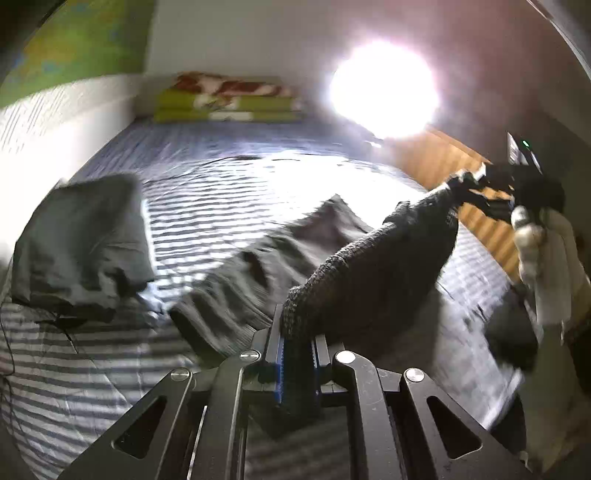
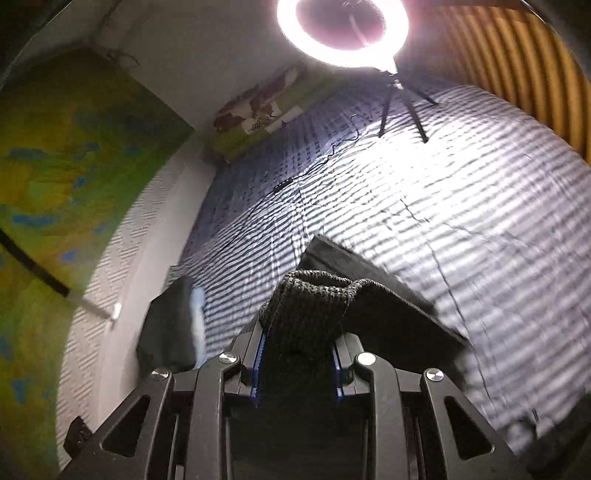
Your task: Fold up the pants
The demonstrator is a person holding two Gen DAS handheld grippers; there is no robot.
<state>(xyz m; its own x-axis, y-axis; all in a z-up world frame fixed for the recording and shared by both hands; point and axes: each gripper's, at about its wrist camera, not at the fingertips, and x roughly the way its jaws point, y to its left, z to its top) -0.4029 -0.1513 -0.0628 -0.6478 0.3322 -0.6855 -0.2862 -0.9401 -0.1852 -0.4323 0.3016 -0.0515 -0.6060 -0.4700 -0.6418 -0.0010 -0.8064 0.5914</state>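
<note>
The dark grey pants (image 1: 258,266) lie partly on the striped bed, with their knitted waistband (image 1: 388,251) lifted and stretched between both grippers. My left gripper (image 1: 295,328) is shut on one end of the waistband at the bottom of the left wrist view. In that same view my right gripper (image 1: 476,184) holds the other end at the upper right, carried by a hand in a white sleeve (image 1: 546,258). The right wrist view shows my right gripper (image 2: 299,332) shut on the bunched waistband (image 2: 310,295), with the pants' fabric (image 2: 388,295) hanging toward the bed behind it.
A folded dark garment (image 1: 81,240) lies on the bed (image 1: 221,177) to the left, near the white wall. A bright ring light (image 2: 343,29) on a small tripod (image 2: 402,107) stands on the bed, its cable (image 2: 317,166) trailing across. A green folded blanket (image 1: 229,99) lies at the far end.
</note>
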